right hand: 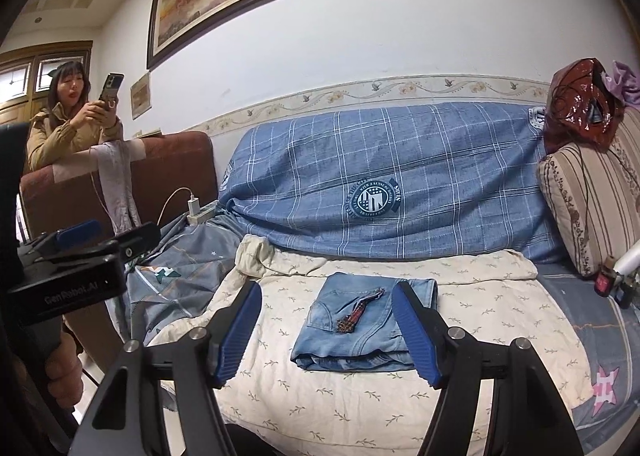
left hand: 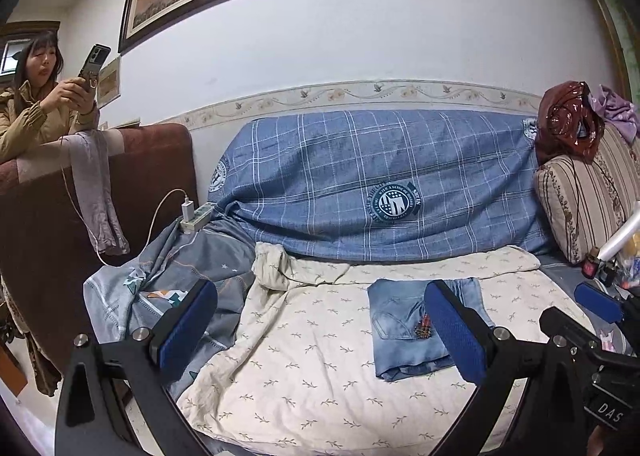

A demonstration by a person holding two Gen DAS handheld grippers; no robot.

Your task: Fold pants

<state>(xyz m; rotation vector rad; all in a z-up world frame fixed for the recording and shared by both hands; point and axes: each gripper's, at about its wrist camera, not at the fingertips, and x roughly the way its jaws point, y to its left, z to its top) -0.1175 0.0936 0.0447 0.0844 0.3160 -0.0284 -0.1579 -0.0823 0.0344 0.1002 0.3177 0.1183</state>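
1. Right tongs (right hand: 326, 330) stood spread, nothing between the blue pads; held clear above the bed, apparently because the work was done.
2. Left tongs (left hand: 320, 328) likewise spread and empty, hovering beside the right pair, off to its left.
3. Just beyond both pairs lay the pants (right hand: 362, 324), denim, folded into a compact square on the cream sheet (right hand: 480, 296), a small patterned tag on top. Neither pair touched them. Judged: folding complete or nearly so.
4. Left of the tongs, a grey quilt (left hand: 192, 256) was bunched aside, likely to clear a flat folding spot.
5. Farther back, a blue checked cover (right hand: 400, 159) draped the backrest.
6. Farthest left, a person (right hand: 68, 123) leaned on a brown headboard (right hand: 168, 163), holding a phone.
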